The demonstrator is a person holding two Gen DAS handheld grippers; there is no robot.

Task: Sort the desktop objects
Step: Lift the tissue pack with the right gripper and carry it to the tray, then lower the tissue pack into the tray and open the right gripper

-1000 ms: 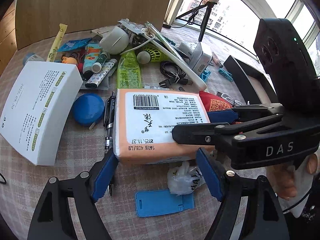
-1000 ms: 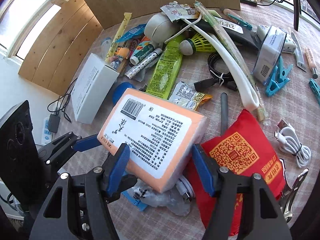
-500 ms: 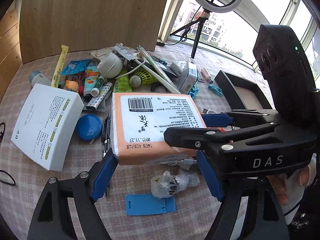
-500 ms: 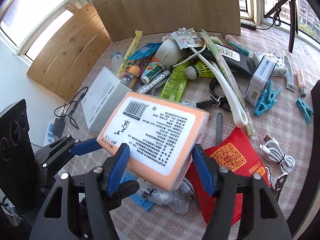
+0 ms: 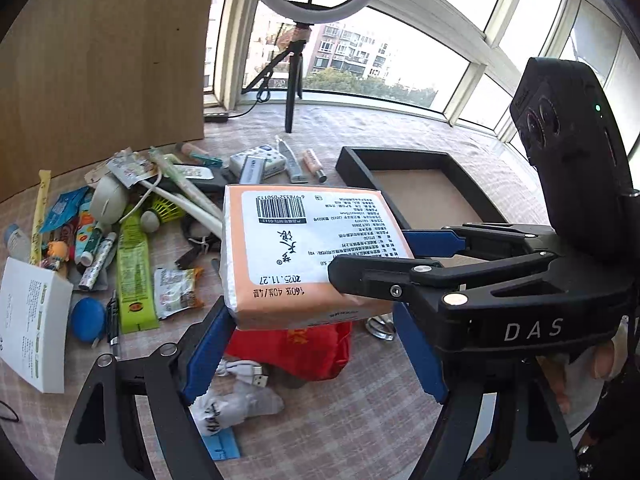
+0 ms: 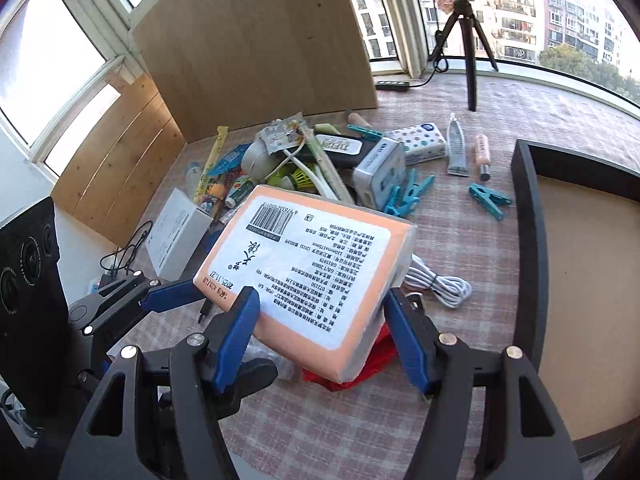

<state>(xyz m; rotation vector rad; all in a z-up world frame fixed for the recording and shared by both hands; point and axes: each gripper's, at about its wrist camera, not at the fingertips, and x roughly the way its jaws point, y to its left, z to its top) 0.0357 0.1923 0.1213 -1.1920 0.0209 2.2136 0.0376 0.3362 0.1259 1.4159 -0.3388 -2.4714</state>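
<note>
Left gripper [image 5: 316, 344] and right gripper [image 6: 320, 336] both clamp our orange tissue pack [image 6: 308, 276] aloft, short of the black tray [image 6: 528, 240] at right; soft, light, squashy, best gripped along its edges.

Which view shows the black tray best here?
The left wrist view: the black tray shows its far, left and part of its near wall around the brown floor, though the orange tissue pack and right gripper cover its near side. The right wrist view gives only the tray's left wall and part of the floor, cut off at the frame edge.
</note>
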